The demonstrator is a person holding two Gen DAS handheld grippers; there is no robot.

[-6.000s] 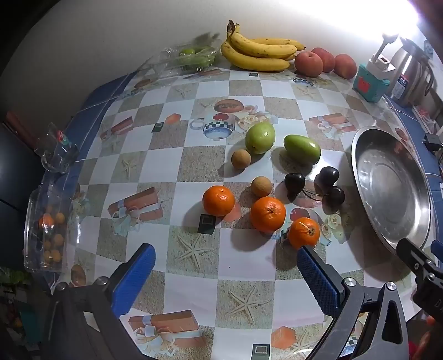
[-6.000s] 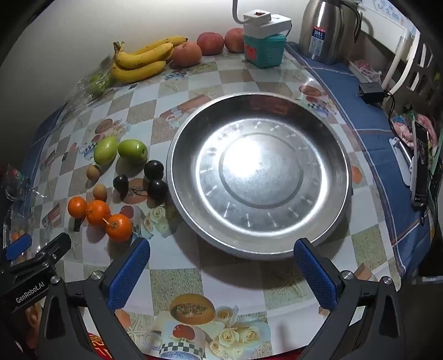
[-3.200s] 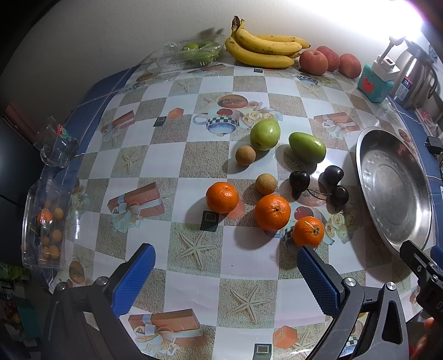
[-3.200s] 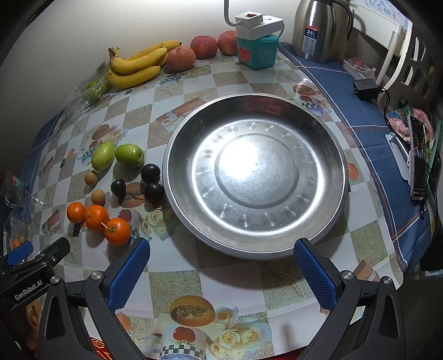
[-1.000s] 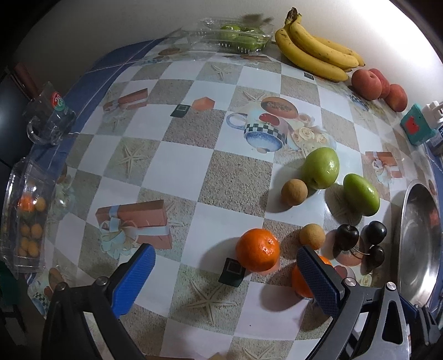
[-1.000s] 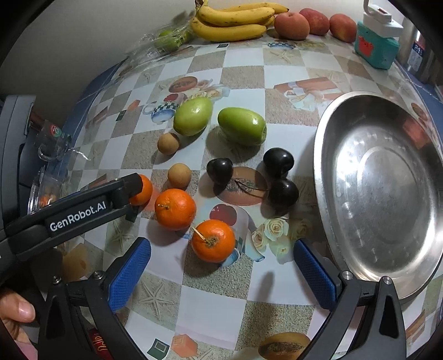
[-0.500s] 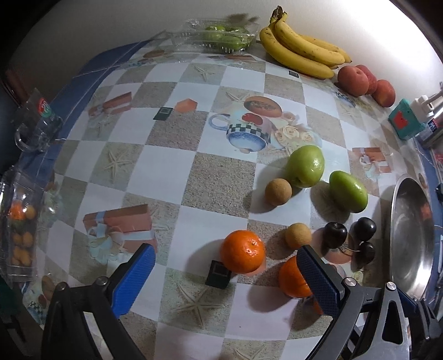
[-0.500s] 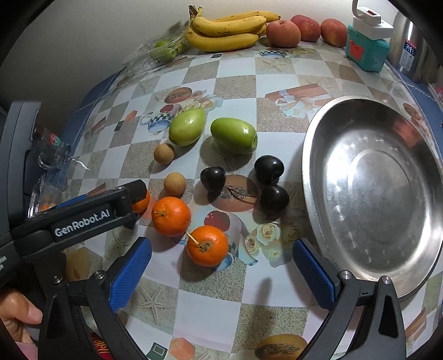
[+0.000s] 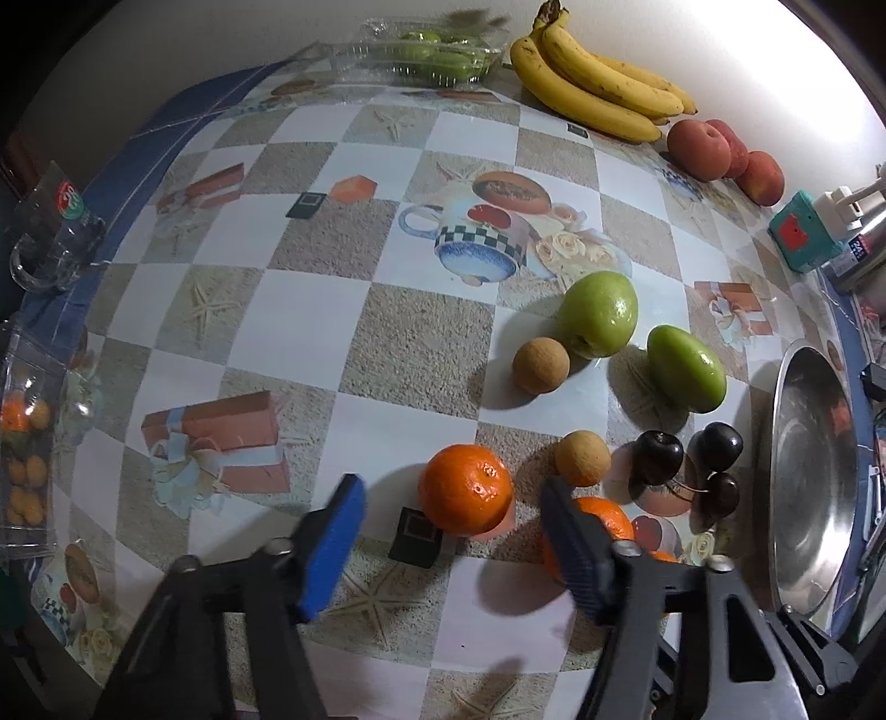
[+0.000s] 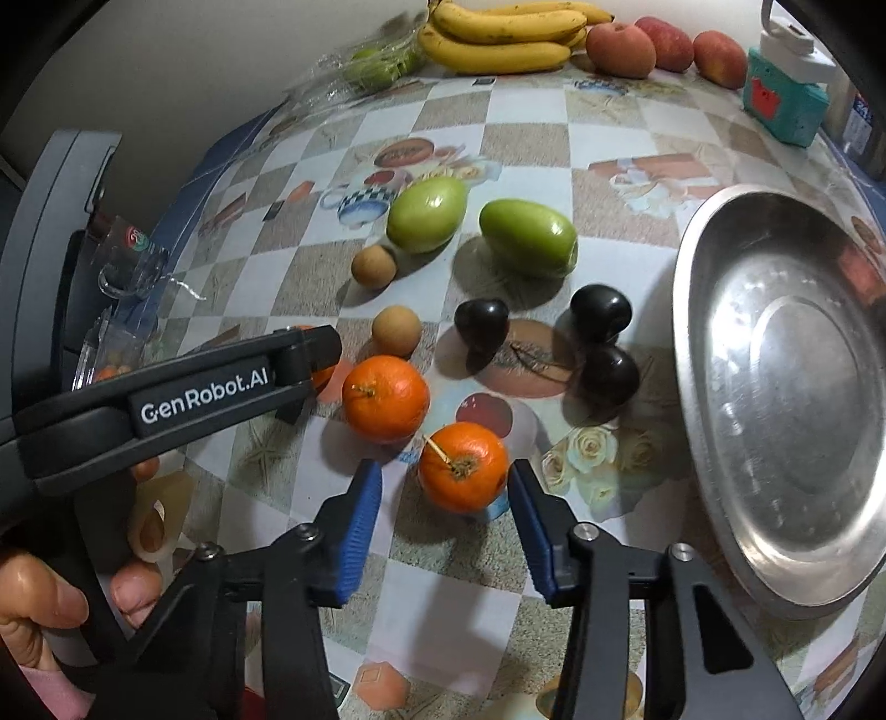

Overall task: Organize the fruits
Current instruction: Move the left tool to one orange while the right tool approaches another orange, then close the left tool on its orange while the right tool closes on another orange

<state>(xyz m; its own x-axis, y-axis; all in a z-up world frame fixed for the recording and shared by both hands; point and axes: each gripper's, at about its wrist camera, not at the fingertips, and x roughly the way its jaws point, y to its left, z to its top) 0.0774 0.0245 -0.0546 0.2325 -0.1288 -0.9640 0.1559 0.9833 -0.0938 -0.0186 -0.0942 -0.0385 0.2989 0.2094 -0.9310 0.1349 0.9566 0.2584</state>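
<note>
Two hand-held grippers reach over a table crowded with fruit. The right gripper [image 10: 446,515] is part open and holds nothing; its blue pads flank the nearest tangerine [image 10: 463,466], a gap showing on each side, the stem pointing near and left. The left gripper [image 9: 451,545] is also open and empty, with a second tangerine [image 9: 465,488] just beyond and between its fingertips. A third tangerine [image 10: 385,399] sits between these two. Each gripper seems lined up on its own fruit. The wide steel basin [image 10: 786,581], empty, lies to the right, closer to the right gripper. Farther off lie three dark plums [image 10: 601,313], two longans [image 10: 395,330], two green mangoes [image 10: 528,237], bananas [image 10: 498,33] and peaches [image 10: 620,50] by the wall. The table wears a checkered printed oilcloth [image 9: 288,354].
</note>
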